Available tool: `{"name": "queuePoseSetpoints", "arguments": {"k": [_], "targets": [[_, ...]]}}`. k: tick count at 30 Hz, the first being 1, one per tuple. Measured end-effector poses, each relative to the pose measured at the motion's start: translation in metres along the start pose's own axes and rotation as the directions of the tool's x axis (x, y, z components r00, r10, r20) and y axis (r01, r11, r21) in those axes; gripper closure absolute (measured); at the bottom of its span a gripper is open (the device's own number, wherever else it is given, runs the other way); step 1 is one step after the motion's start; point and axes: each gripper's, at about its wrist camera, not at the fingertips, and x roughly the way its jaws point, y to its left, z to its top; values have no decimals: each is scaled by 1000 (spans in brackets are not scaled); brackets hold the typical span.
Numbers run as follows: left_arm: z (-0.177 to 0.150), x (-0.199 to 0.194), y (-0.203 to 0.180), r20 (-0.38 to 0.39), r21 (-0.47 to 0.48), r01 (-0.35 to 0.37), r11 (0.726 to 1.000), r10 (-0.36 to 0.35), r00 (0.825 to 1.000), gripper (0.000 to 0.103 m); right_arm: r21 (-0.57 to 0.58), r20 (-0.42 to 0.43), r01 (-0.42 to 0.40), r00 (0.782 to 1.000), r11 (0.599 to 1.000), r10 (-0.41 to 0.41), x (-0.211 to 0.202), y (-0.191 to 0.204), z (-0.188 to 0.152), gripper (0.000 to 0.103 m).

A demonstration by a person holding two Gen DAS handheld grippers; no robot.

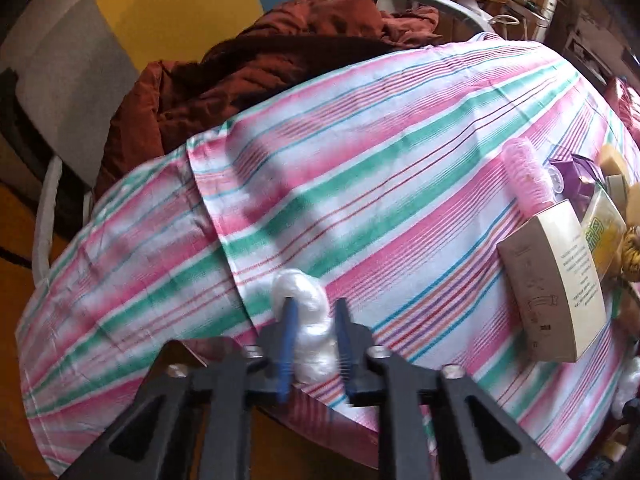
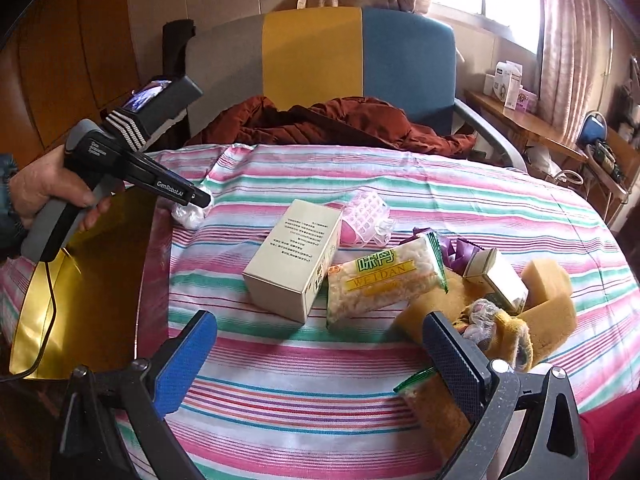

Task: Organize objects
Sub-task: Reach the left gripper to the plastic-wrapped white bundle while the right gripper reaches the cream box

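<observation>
Two grippers work over a round table draped in a striped cloth point(image 2: 360, 208), and only one has anything in it. The left gripper point(image 1: 314, 308) is closed on a crumpled wad of clear plastic point(image 1: 308, 320) near the table's left edge — the wad sits squeezed between the blue pads, bulging past the fingertips, and appears lifted just off the cloth, probably so it can be carried away from the rest. From the right wrist view the same wad point(image 2: 188, 214) shows as a pale lump at the tip of the left tool, well apart from the main clutter. The right gripper point(image 2: 320, 344) hangs with its jaws spread wide and nothing between them, likely waiting its turn. Ahead of it lie a cream box point(image 2: 292, 264) and a snack packet point(image 2: 380, 280), touching each other, with a yellow sponge point(image 2: 548, 276) farther right.
</observation>
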Motion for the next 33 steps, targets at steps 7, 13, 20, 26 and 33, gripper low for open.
{"name": "queuePoseSetpoints", "arguments": {"k": [7, 13, 20, 26, 33], "targets": [[-7, -40, 5, 163, -45, 72, 996, -64, 984, 98, 13, -20, -16, 1000, 1000, 17, 10, -4, 18, 0], [-31, -97, 16, 304, -130, 165, 978, -119, 945, 98, 6, -107, -52, 993, 999, 52, 36, 1, 48, 0], [-79, -146, 27, 392, -174, 180, 968, -100, 914, 98, 80, -282, -68, 955, 995, 88, 80, -3, 64, 10], [-72, -136, 27, 352, -123, 154, 980, -102, 930, 97, 92, -366, -41, 928, 995, 72, 106, 5, 69, 31], [-21, -68, 4, 155, -7, 115, 993, -112, 981, 78, 40, -411, -30, 911, 999, 43, 116, 15, 57, 46]]}}
